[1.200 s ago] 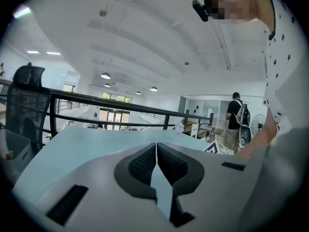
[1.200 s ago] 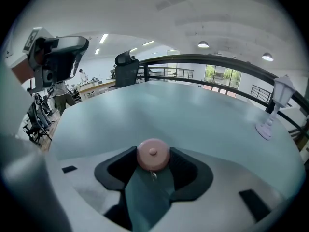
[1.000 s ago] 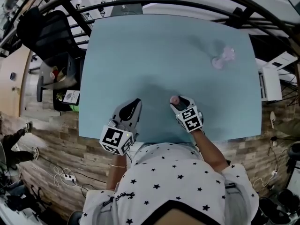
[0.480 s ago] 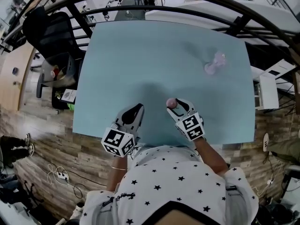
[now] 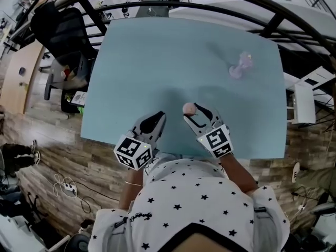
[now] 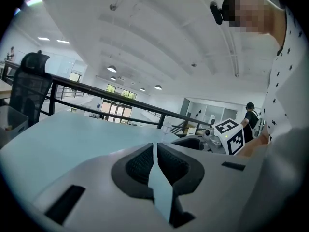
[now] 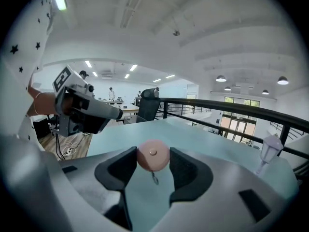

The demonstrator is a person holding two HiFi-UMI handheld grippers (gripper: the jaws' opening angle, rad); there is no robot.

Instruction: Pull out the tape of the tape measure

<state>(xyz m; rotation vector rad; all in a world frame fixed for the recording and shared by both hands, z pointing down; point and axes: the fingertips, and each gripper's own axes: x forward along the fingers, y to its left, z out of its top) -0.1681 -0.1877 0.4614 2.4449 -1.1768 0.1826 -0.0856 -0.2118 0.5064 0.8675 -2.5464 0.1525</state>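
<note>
A small round pink tape measure (image 5: 188, 108) sits between the fingertips of my right gripper (image 5: 193, 111), held just above the light blue table (image 5: 157, 56). In the right gripper view the tape measure (image 7: 153, 155) is pressed between both black pads, and its small metal end tab (image 7: 154, 178) hangs below it. My left gripper (image 5: 159, 115) hovers a short way to the left of it, shut and with nothing in it. In the left gripper view, my left gripper (image 6: 155, 151) shows its pads closed together, with the right gripper (image 6: 227, 137) beyond them to the right.
A pale pink, translucent goblet-shaped thing (image 5: 240, 65) stands on the far right of the table; the right gripper view also shows this goblet-shaped thing (image 7: 270, 151). A black office chair (image 5: 58, 30) stands off the table's left side. The table's near edge runs just under both grippers.
The two grippers have come closer together, the right one carrying the tape measure to the left. Both jaws are as they were. The head view has shifted slightly.
</note>
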